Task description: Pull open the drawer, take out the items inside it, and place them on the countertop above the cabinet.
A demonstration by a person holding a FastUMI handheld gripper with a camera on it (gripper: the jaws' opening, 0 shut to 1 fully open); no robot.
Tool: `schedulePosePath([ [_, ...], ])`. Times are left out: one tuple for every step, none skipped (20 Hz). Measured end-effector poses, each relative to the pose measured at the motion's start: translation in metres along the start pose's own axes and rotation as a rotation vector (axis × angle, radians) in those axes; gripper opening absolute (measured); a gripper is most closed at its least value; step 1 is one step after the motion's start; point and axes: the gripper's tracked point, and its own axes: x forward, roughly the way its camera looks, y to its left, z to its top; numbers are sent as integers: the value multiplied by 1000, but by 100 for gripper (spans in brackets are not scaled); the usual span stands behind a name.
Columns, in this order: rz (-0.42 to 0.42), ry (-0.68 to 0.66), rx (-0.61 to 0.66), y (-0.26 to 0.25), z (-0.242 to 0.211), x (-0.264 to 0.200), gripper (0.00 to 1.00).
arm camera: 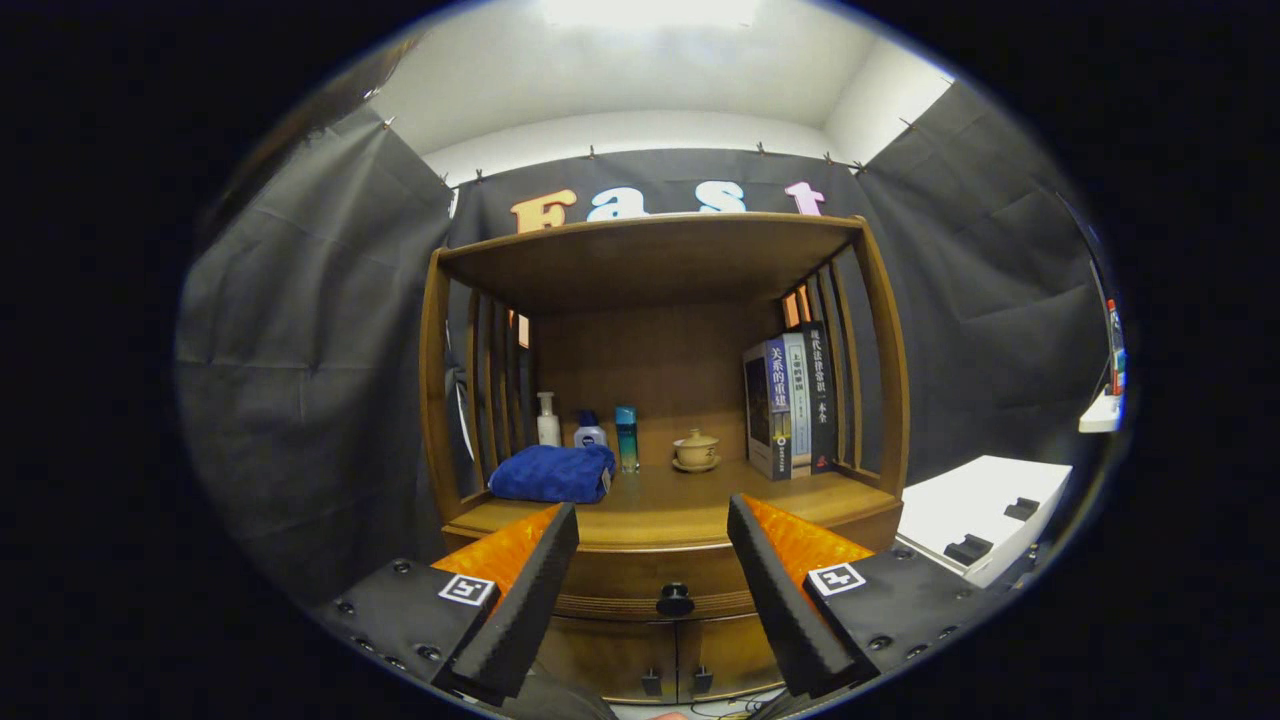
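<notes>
The closed wooden drawer (640, 575) with its round black knob (675, 600) sits just ahead of the jaws, the knob in the gap between them, untouched. The gripper (652, 530) is released, jaws spread wide. Above the drawer, the wooden desk (690, 500) carries a folded blue towel (552, 473), small bottles (590, 428), a lidded cup (696, 449) and upright books (792, 405).

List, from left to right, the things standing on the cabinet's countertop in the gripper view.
Blue towel → white pump bottle → small white bottle → teal bottle → lidded cup → books. The towel lies partly in front of the two white bottles. The gripper hovers open before the drawer knob.
</notes>
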Motion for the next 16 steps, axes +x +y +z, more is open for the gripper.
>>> schedulePosePath([
  [-6, -9, -18, -4, -5, 10, 98],
  [-19, 4, -26, -9, -16, 18, 98],
  [-27, 20, -20, -12, -28, 28, 98],
  [-29, 40, -6, -13, -42, 36, 98],
  [-27, 57, 12, -13, -55, 46, 98],
  [-18, 84, 23, -13, -71, 54, 98],
  [-8, 113, 22, -12, -88, 61, 98],
  [-4, 149, 8, -13, -106, 67, 98],
  [-6, 176, -7, -15, -123, 72, 98],
  [-14, 198, -21, -17, -137, 75, 99],
  [-27, 206, -30, -20, -149, 79, 99],
  [-38, 203, -34, -23, -158, 84, 99],
  [-37, 207, -40, -26, -168, 88, 99],
  [-35, 220, -44, -28, -179, 90, 99],
  [-32, 236, -40, -29, -190, 91, 99],
  [-26, 252, -31, -27, -199, 90, 99],
])
